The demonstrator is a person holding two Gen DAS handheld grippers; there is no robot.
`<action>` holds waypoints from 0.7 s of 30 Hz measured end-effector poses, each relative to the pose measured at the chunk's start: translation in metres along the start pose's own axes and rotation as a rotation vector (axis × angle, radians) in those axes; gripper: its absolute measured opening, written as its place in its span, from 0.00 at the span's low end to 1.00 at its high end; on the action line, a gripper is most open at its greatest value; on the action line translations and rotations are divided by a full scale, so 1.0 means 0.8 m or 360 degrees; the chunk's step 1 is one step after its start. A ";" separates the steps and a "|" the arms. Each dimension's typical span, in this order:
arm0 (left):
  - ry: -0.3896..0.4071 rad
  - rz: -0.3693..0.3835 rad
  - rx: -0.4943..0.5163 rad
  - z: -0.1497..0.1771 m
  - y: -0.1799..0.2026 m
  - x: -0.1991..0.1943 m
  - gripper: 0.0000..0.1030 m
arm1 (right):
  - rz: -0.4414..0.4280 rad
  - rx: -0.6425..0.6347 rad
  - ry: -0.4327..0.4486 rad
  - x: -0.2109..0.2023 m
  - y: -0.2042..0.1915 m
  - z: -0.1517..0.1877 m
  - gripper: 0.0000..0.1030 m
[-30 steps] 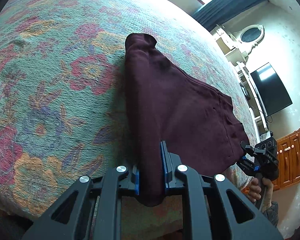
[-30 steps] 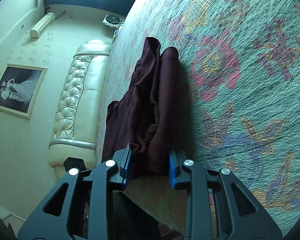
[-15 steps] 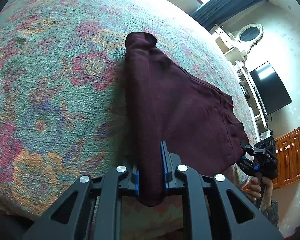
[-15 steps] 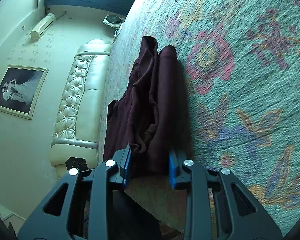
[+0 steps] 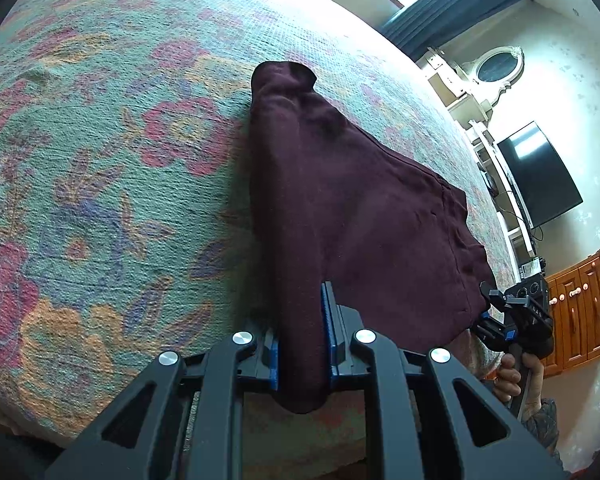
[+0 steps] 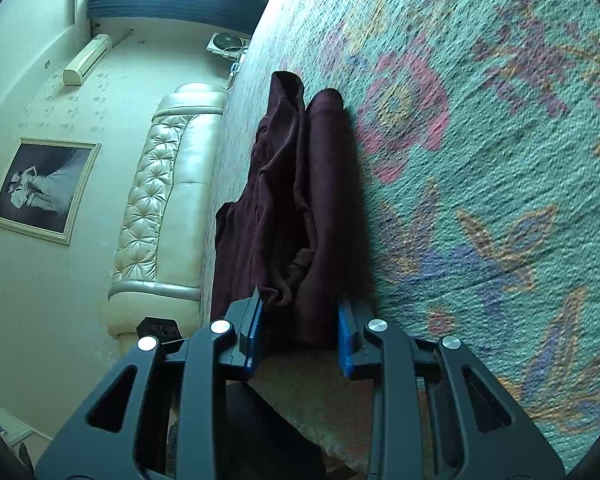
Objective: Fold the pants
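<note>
Dark maroon pants lie on a bed with a floral green bedspread, one end reaching the near edge. My left gripper is shut on a bunched corner of the pants at the bed edge. My right gripper is shut on the other near corner of the pants, with cloth bunched between its blue pads. The right gripper also shows in the left wrist view, at the pants' right corner.
A cream tufted headboard and a framed picture stand at the left in the right wrist view. A TV, a white dresser with an oval mirror and a wooden cabinet line the wall.
Both grippers hold the same grip. The pants have been drawn slightly toward the near bed edge and lie a little flatter.
</note>
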State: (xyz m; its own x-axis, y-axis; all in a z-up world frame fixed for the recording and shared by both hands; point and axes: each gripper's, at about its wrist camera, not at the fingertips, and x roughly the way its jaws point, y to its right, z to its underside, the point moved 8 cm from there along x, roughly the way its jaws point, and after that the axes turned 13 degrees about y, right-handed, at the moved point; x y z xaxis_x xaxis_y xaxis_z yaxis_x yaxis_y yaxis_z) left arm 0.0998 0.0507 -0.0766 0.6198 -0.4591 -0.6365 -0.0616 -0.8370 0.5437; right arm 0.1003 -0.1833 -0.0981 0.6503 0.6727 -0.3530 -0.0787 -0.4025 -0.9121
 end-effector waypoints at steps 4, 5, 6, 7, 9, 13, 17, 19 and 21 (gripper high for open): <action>0.0001 0.0000 0.0007 -0.002 0.001 -0.001 0.17 | -0.0002 -0.0014 0.0004 -0.005 0.001 -0.001 0.28; 0.0002 0.0001 0.0008 -0.003 0.000 -0.001 0.17 | 0.0002 -0.0024 0.0005 -0.006 0.000 -0.001 0.28; 0.0001 0.0004 0.0006 -0.003 -0.001 -0.001 0.17 | 0.0002 -0.0023 0.0006 -0.007 0.000 -0.001 0.28; 0.0000 0.0006 0.0004 -0.003 -0.002 0.000 0.17 | -0.0002 -0.0020 0.0004 -0.007 -0.001 -0.001 0.28; -0.0001 0.0016 0.0005 -0.004 -0.003 0.001 0.17 | -0.0004 -0.0012 0.0003 -0.007 0.000 -0.001 0.28; -0.0004 0.0039 0.0015 -0.004 -0.006 0.003 0.19 | -0.0015 0.0008 0.0007 -0.009 0.001 0.002 0.28; -0.0013 0.0051 0.0007 -0.004 -0.010 0.006 0.30 | -0.0028 0.0035 0.0007 -0.010 0.009 0.001 0.28; -0.0014 0.0064 -0.0016 -0.003 -0.012 0.008 0.33 | -0.0031 0.0041 0.0011 -0.011 0.011 0.000 0.28; -0.0012 0.0067 -0.0027 -0.003 -0.014 0.009 0.36 | -0.0031 0.0042 0.0012 -0.013 0.012 0.000 0.28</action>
State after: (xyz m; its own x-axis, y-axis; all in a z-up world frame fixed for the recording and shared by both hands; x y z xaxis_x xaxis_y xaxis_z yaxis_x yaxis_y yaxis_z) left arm 0.1065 0.0572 -0.0858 0.6110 -0.4962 -0.6169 -0.0745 -0.8118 0.5792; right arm 0.0928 -0.1942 -0.1031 0.6574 0.6758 -0.3334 -0.0858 -0.3725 -0.9241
